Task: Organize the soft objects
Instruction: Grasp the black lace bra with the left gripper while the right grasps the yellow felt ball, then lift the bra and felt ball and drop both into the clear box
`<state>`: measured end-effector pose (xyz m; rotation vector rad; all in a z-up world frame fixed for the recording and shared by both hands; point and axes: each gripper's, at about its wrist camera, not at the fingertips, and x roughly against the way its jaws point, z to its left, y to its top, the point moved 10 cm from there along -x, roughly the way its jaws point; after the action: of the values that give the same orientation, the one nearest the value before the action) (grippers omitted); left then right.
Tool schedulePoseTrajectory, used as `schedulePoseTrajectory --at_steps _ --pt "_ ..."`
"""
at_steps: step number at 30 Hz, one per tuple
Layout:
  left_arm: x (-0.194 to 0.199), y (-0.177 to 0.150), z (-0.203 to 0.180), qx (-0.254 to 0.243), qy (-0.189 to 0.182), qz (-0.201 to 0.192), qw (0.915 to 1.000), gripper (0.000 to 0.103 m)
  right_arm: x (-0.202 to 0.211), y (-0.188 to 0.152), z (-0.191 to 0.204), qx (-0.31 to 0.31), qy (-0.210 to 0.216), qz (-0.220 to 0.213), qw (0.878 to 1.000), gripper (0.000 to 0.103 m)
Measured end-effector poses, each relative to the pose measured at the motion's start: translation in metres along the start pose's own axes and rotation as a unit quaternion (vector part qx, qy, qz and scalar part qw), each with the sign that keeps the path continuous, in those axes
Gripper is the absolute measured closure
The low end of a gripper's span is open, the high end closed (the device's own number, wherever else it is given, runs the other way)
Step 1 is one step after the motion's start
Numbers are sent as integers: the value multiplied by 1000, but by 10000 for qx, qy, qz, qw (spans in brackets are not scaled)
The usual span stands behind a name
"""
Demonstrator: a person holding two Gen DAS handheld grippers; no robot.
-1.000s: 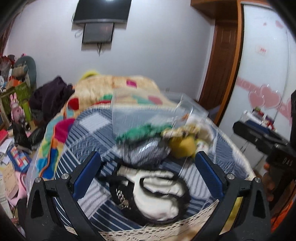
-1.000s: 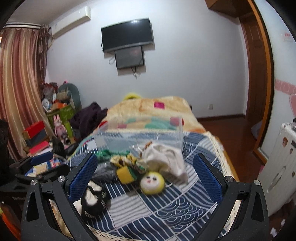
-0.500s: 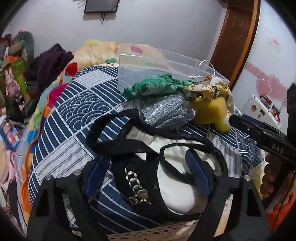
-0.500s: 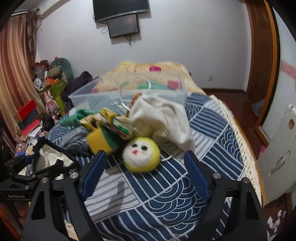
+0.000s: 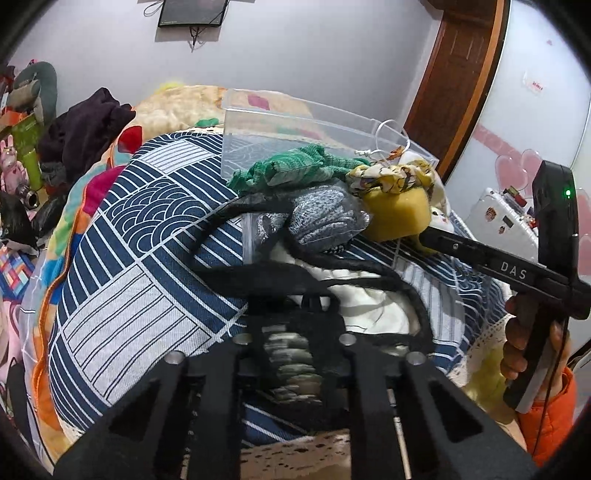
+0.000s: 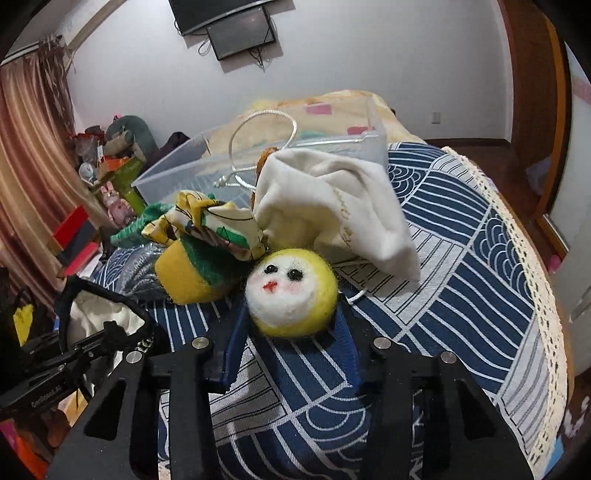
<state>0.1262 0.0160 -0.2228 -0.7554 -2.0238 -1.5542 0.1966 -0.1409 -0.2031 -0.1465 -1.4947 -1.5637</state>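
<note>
Right wrist view: right gripper (image 6: pixel 291 314), wide open a second ago, now clamped on the felt ball (image 6: pixel 291 293) near the bed's (image 6: pixel 461 295) foot edge. Left wrist view: left gripper (image 5: pixel 291 332), likewise open before, now closed on the black-and-white bag (image 5: pixel 369 295) at the same edge. Both grasps apparently made; lifting toward the clear bin (image 5: pixel 314 136) further up the bed likely next. Green cloth (image 5: pixel 295 171), grey knit (image 5: pixel 321 218), yellow sponge (image 5: pixel 397 214) untouched. Patterned blue quilt, cluttered bedroom, wall-mounted TV (image 6: pixel 225 18).
</note>
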Motion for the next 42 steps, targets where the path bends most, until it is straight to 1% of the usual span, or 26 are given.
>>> schedulePoseTrajectory --at_steps 5,10,14,19,22,28,32,35,37,42 --pt "24 12 -6 -190 28 -333 9993 93 16 4 1 191 -117 -164 9996 62" --pt "44 32 -5 -187 79 -636 9978 93 25 19 12 348 -184 -395 9984 62" --pt "57 55 -2 -205 173 -916 9954 93 38 29 15 375 -161 -612 9973 62" --pt "69 93 1 -187 297 -1350 9902 93 49 46 20 471 -199 -838 9952 62" --pt "71 115 3 -180 366 -1539 9872 93 53 56 23 554 -242 -959 9936 62" --pt "68 152 -1 -254 360 -1795 9828 93 57 83 23 616 -319 -1255 9897 62" --pt "62 176 -6 -354 463 -1955 9790 93 53 102 20 604 -373 -1375 9880 62" --pt "52 189 -5 -334 459 -1963 9789 93 47 115 15 589 -446 -1436 9869 62" --pt "42 199 -3 -284 540 -1958 9788 93 45 123 12 557 -484 -1472 9863 62" --pt "12 210 4 -269 706 -1789 9810 93 31 139 2 443 -623 -1487 9859 62"
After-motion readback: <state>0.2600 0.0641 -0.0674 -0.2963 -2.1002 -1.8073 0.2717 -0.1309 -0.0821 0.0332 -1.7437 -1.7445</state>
